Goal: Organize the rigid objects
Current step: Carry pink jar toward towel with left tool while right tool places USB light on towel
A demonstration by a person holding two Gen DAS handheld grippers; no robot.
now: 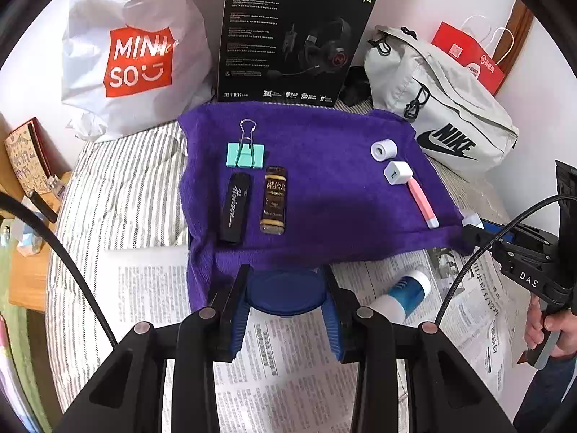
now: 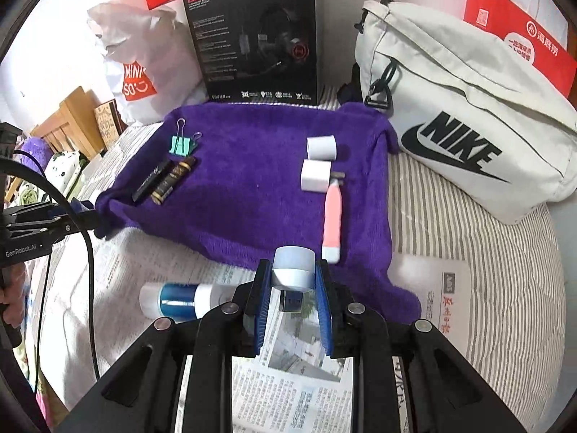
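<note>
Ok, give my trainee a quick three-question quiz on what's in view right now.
1. True or false: the left gripper is empty.
2. What does the right gripper grip? A) binder clip B) USB plug adapter C) pink razor
3. Which two items lie directly below the mint binder clip on the purple towel, in the left wrist view?

Key: 1 false, it grips a blue round lid. 2 B. 3 black lighter, chocolate bar.
</note>
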